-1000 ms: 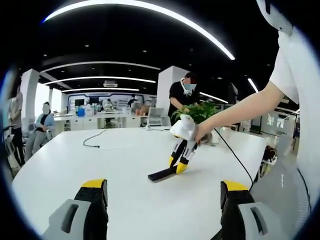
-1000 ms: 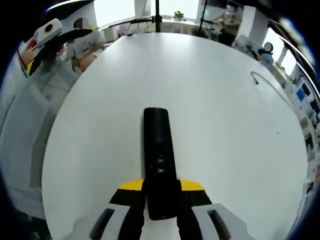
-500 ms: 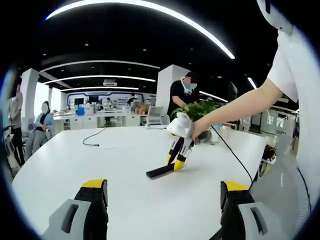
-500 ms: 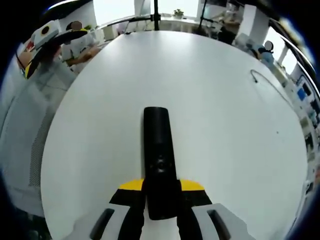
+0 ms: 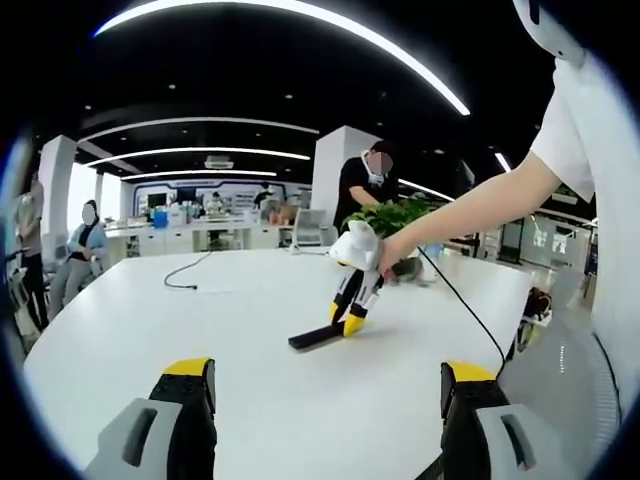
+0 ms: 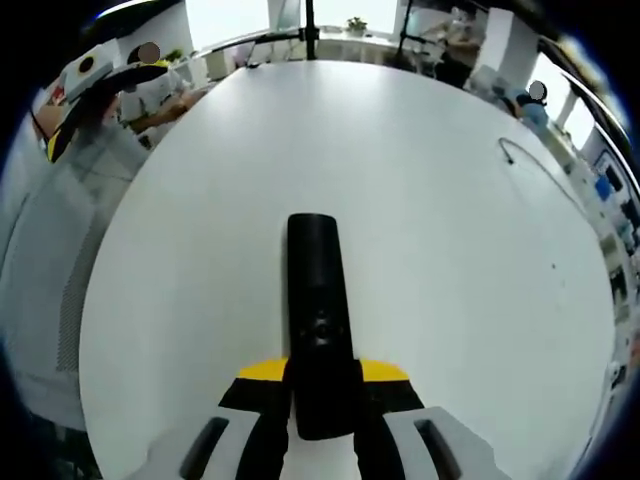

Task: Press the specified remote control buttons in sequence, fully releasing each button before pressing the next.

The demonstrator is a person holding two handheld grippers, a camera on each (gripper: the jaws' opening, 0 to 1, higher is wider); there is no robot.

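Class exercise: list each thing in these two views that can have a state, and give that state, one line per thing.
Remote control: lying flat on the white table, clamped at its near end.
Right tool: shut on the remote control.
Left tool: open, holding nothing.
Cable: lying loose on the table.

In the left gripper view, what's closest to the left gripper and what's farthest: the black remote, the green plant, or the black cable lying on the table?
Counting out from the left gripper:
1. The black remote, on the white table just ahead, held by the right gripper.
2. The green plant, behind the remote, to the right.
3. The black cable, near the far edge, to the left.
The plant and the cable are a close call.
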